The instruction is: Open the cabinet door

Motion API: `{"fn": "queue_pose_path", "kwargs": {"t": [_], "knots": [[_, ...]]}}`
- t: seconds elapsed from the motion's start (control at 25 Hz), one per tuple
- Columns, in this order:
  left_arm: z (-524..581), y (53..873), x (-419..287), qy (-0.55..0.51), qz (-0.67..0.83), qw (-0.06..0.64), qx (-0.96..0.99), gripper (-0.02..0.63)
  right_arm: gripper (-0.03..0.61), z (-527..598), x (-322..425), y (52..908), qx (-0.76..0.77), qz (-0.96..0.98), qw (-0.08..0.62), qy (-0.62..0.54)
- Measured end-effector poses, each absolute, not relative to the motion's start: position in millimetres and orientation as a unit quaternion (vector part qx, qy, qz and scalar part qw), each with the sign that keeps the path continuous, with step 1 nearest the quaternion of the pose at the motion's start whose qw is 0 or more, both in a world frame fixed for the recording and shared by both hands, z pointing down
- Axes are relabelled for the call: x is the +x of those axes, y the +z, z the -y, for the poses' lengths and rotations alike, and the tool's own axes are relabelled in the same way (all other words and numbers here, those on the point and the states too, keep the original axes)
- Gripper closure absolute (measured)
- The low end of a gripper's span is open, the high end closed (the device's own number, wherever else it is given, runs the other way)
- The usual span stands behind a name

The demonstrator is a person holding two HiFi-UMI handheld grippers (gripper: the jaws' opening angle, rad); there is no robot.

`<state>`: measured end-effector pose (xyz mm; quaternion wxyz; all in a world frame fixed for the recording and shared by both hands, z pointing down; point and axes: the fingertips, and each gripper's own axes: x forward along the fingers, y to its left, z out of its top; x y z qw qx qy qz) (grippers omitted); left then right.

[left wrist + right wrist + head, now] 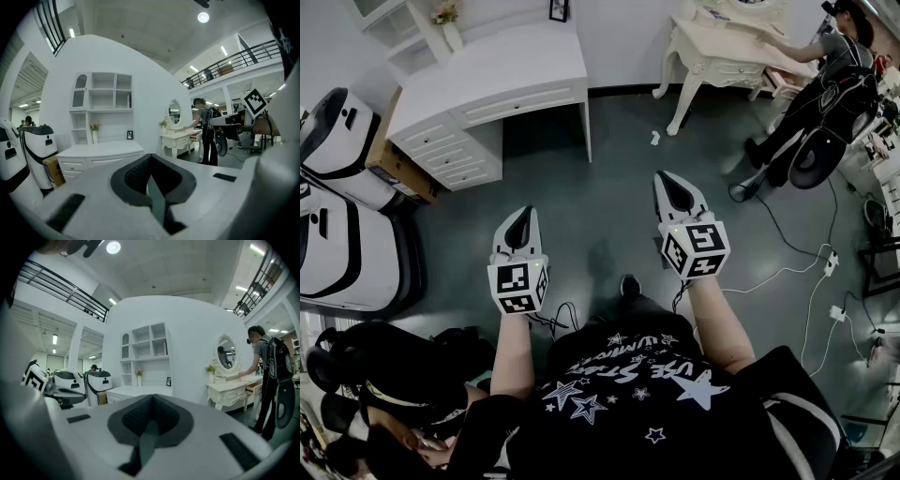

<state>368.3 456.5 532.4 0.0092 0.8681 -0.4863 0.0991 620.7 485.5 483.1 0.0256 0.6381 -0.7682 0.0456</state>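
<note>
Left hand-held gripper and right hand-held gripper both pressed together, empty. White cabinet stands well apart, against the wall. Its arched door is probably light, stiff and hinged. Take the free edge; the handle is too small to see.

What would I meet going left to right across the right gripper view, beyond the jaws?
White-and-black machines → white shelf unit → oval mirror → standing person.

Lab hall: mezzanine railing, floor cables, staged desk.
</note>
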Motion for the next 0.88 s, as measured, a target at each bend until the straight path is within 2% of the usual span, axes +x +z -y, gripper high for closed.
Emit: {"fn": "queue_pose_path", "kwargs": {"t": [0.52, 0.76, 0.8, 0.84, 0.88], "knots": [[-483.7, 543.4, 317.2, 0.088, 0.485, 0.046, 0.869, 0.604, 0.574, -499.7, 568.7, 491.6, 0.637, 0.768, 0.028, 0.054], [-477.0, 524.4, 312.9, 0.071, 0.49, 0.0, 0.869, 0.603, 0.574, -496.1, 565.9, 477.3, 0.643, 0.764, -0.014, 0.051], [-474.0, 522.1, 313.4, 0.069, 0.49, -0.007, 0.869, 0.581, 0.574, -493.8, 566.7, 475.3, 0.643, 0.764, -0.017, 0.051], [-470.1, 520.6, 314.1, 0.069, 0.489, -0.013, 0.869, 0.509, 0.574, -490.7, 567.4, 473.7, 0.642, 0.765, -0.018, 0.05], [-465.7, 519.8, 314.7, 0.069, 0.489, -0.017, 0.869, 0.466, 0.574, -486.7, 568.0, 472.7, 0.641, 0.766, -0.019, 0.048]]}}
